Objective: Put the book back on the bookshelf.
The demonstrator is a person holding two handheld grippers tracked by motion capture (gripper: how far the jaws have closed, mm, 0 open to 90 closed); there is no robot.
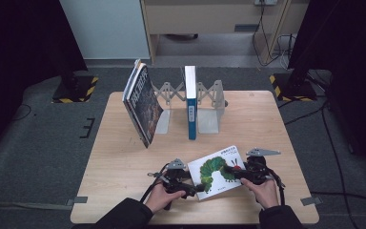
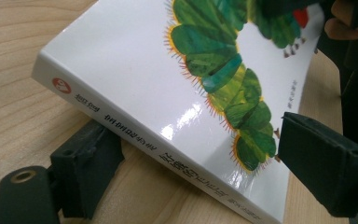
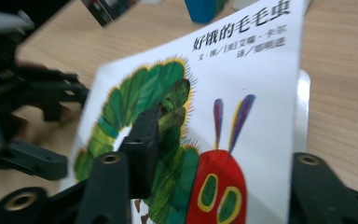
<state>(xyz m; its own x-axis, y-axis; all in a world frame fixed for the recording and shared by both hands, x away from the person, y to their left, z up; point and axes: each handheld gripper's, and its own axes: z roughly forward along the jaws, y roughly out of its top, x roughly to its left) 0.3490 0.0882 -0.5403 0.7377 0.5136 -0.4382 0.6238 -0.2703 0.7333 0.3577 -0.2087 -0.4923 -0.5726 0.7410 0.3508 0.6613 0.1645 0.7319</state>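
At the near edge of the counter [image 1: 124, 162] we find the caterpillar picture book [image 1: 218, 171] tilted between two hand-held tools, its spine toward the left and its long axis running left to right. The left gripper [image 1: 193, 187] straddles the spine corner, one jaw under the book and one over the cover, spread wide around it. The right gripper [image 1: 228, 170] lies on the cover's right part, jaws partly open and not clamped on it. The left gripper view shows the spine lifted off the wood; the right gripper view shows the title and red head. Farther off, a blue book [image 1: 190, 102] stands in the rack [image 1: 209, 107] and a dark book [image 1: 143, 105] leans left.
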